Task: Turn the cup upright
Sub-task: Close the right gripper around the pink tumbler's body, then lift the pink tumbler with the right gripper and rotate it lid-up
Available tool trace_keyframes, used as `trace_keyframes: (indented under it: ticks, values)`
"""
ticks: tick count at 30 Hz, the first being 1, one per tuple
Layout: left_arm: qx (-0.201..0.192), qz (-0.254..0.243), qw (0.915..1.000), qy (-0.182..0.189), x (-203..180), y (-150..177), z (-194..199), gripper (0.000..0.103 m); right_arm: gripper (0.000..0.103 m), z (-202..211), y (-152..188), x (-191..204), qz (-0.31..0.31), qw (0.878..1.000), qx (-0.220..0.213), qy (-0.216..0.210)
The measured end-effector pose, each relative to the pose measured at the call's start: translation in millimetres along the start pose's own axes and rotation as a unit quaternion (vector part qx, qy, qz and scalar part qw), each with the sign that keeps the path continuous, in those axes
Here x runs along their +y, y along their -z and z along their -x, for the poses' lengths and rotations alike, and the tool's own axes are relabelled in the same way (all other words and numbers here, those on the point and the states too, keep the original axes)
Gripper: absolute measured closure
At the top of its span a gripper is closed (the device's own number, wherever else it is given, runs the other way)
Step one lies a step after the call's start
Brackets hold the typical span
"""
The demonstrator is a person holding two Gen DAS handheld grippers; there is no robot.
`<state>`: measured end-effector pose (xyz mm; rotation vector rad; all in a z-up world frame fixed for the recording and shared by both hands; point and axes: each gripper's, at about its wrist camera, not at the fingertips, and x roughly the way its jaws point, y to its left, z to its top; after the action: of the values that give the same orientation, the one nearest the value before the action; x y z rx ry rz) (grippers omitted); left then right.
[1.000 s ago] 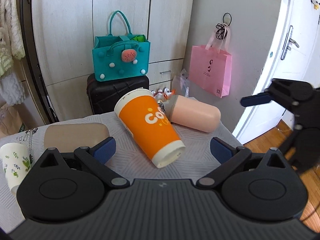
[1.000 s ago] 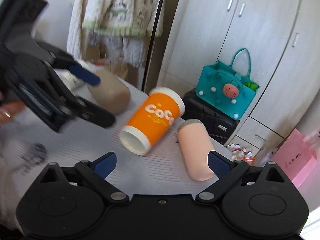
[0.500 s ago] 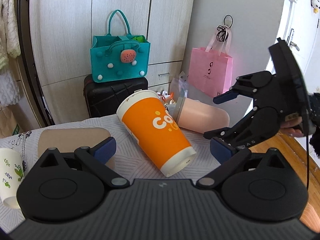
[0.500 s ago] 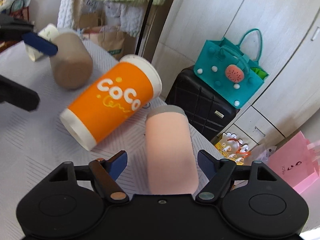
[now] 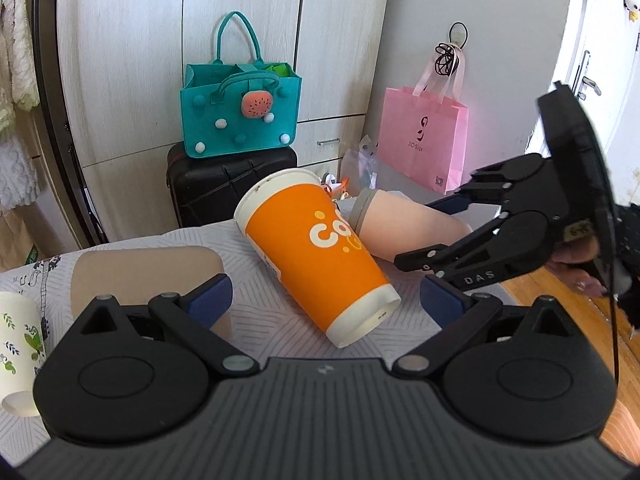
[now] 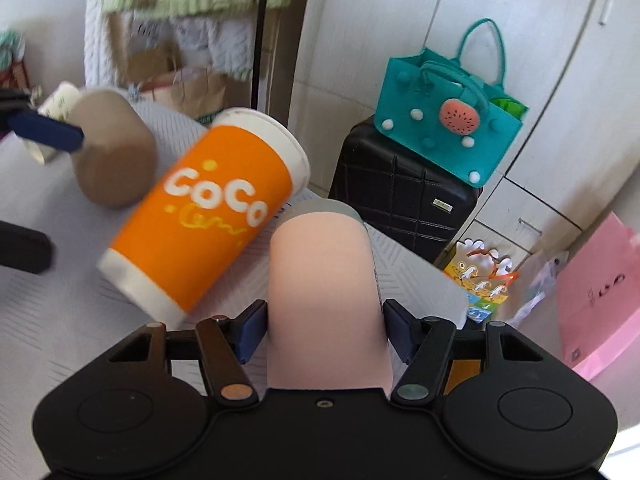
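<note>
A pink cup with a grey rim (image 6: 324, 280) lies on its side on the white patterned table (image 6: 60, 320). My right gripper (image 6: 324, 326) is shut on the pink cup, its blue pads against both sides near the closed end. In the left wrist view the pink cup (image 5: 404, 228) lies at right with the right gripper (image 5: 448, 232) around it. An orange "COCO" cup (image 5: 320, 256) lies on its side in the middle, also seen in the right wrist view (image 6: 208, 212). My left gripper (image 5: 324, 300) is open and empty, just before the orange cup's base.
A brown cup (image 5: 148, 272) lies on its side at left, next to a white leaf-print cup (image 5: 20, 344). Behind the table a black suitcase (image 5: 228, 188) carries a teal bag (image 5: 240, 112). A pink bag (image 5: 424, 140) hangs at right. The table's right edge drops to wooden floor.
My right gripper moved in onto the pink cup and closed its fingers on it. The left gripper stayed open and shifted only slightly.
</note>
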<state>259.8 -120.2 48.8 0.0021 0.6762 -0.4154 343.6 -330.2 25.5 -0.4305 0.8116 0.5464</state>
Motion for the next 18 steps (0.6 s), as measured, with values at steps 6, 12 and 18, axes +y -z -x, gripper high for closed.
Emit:
trace_keyframes:
  ticks: [6,12,18]
  values:
    - [-0.001,0.002,1.0000,0.005,-5,7,8,0.002,0.035,19,14,13,-0.030,0.999,-0.024,0.018]
    - [-0.011,-0.004,0.9999,-0.004,-8,18,24,0.002,0.035,45,31,19,-0.057,0.996,-0.052,0.052]
    - [-0.015,0.010,0.9998,0.001,-4,22,47,0.002,0.035,82,43,35,-0.065,0.992,-0.081,0.066]
